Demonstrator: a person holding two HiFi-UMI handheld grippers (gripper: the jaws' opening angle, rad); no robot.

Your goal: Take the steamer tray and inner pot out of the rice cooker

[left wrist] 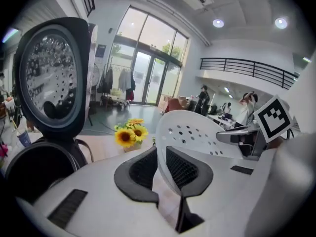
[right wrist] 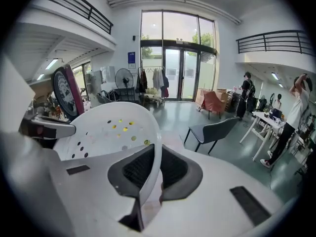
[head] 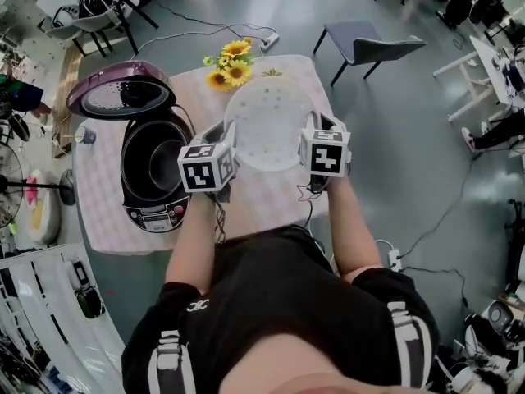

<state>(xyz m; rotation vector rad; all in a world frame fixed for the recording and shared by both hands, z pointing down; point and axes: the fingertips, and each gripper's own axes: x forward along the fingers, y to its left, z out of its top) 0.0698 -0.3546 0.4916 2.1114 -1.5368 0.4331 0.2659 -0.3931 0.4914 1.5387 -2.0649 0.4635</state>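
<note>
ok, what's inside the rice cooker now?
Only a dark cavity shows in the rice cooker, likely the inner pot; bottom too dark to read. The steamer tray is out, held by the left claw and right claw.

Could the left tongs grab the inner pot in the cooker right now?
Probably not yet: the left tongs are clamped on the steamer tray. The pot itself sits uncovered, lid up.

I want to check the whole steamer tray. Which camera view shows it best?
The head view: the whole round steamer tray shows there, seen from above. Each gripper view shows only a clamped part of its rim and some holes.
</note>
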